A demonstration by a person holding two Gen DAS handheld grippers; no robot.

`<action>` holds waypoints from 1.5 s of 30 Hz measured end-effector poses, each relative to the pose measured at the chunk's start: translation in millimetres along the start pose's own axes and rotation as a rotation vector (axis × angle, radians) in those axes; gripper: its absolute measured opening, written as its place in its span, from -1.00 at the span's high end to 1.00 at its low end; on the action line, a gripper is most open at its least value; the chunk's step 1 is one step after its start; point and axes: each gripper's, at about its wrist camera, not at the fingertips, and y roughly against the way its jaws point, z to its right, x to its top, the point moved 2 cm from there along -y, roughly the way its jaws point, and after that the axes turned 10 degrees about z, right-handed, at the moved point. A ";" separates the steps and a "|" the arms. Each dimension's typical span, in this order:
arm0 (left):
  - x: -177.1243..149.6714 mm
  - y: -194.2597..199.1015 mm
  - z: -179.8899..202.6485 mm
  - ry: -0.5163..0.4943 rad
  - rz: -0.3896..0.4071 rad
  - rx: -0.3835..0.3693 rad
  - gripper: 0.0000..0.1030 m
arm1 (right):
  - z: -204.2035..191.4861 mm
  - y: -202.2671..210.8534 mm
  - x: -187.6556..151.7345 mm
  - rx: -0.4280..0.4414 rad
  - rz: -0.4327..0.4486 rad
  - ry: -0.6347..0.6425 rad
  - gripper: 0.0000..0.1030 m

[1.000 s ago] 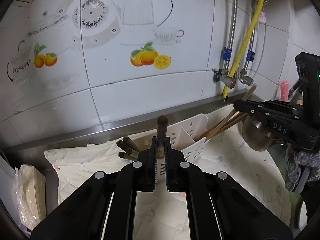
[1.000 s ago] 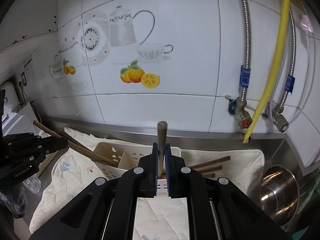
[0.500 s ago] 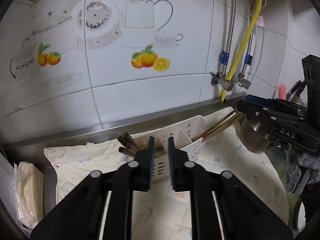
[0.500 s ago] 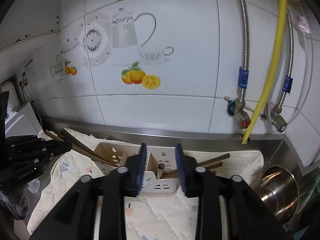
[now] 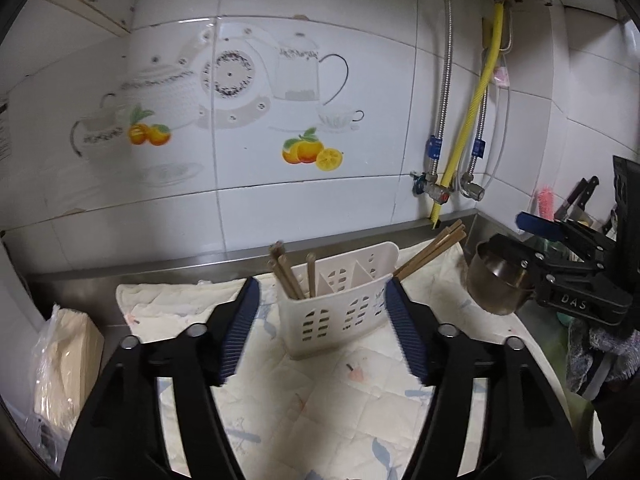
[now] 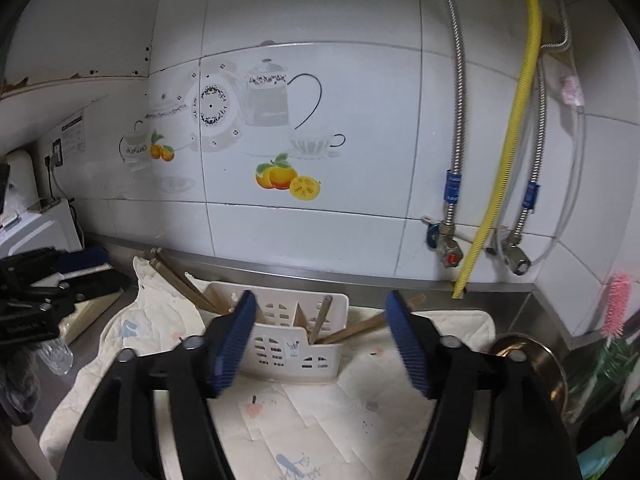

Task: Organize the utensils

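A second ago each gripper was pinched on an upright wooden chopstick over the white utensil caddy [image 5: 340,300]; now both have let go and are drawn back from it. The left gripper [image 5: 320,328] has its jaws opening wide with nothing pressed between the blue pads, only the caddy seen through the gap, and the right gripper [image 6: 320,336] is the same. The chopsticks [image 5: 290,276] now stand leaning in the caddy's left compartment, with another stick [image 6: 320,320] in a right-hand slot, so this pair of drops looks done. More chopsticks [image 5: 432,252] lie loose on the quilted cloth [image 5: 320,400] behind and to the right of the caddy, likely next to collect. Room is tight at the back, where the steel ledge [image 5: 160,268] and tiled wall run close behind the caddy; a steel bowl [image 5: 492,284] sits off the cloth's right edge, and a wrapped stack [image 5: 64,360] to the left. The cloth in front lies open.
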 end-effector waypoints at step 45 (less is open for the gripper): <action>-123.8 76.6 -10.7 0.089 -0.046 0.174 -0.90 | -36.6 65.6 -138.0 -0.083 -0.152 -0.120 -0.86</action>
